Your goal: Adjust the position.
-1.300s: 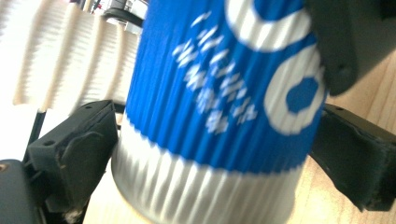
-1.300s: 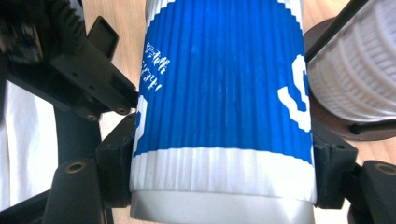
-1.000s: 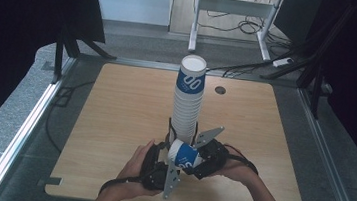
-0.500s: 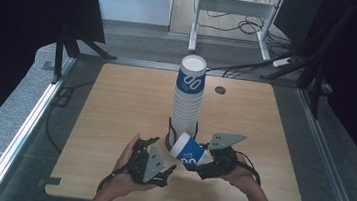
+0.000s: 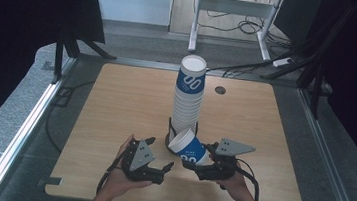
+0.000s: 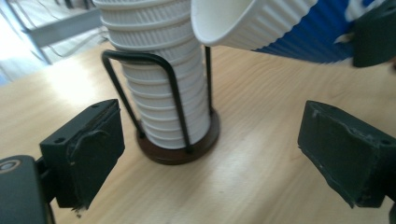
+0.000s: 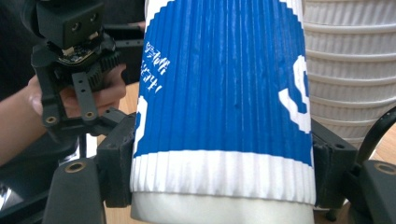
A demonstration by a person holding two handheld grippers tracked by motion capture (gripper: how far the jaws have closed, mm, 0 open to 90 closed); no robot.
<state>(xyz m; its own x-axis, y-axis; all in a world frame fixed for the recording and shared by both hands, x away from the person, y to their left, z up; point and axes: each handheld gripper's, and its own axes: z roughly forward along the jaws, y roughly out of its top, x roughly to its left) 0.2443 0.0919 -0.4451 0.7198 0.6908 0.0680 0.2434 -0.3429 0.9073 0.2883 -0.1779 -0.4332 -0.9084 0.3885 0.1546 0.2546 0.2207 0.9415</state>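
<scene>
Ribbed blue-and-white paper cup point(image 7: 224, 93) in clamped right gripper point(image 5: 203, 164); left gripper point(image 5: 159, 155) wide open, empty.

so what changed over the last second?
The left gripper let go of the blue cup and drew back toward the person, jaws open. The right gripper alone now grips the cup, tilted, mouth toward the stack. Stack and wire holder are unmoved.

Picture edges crop the held cup point(image 7: 219, 107).
</scene>
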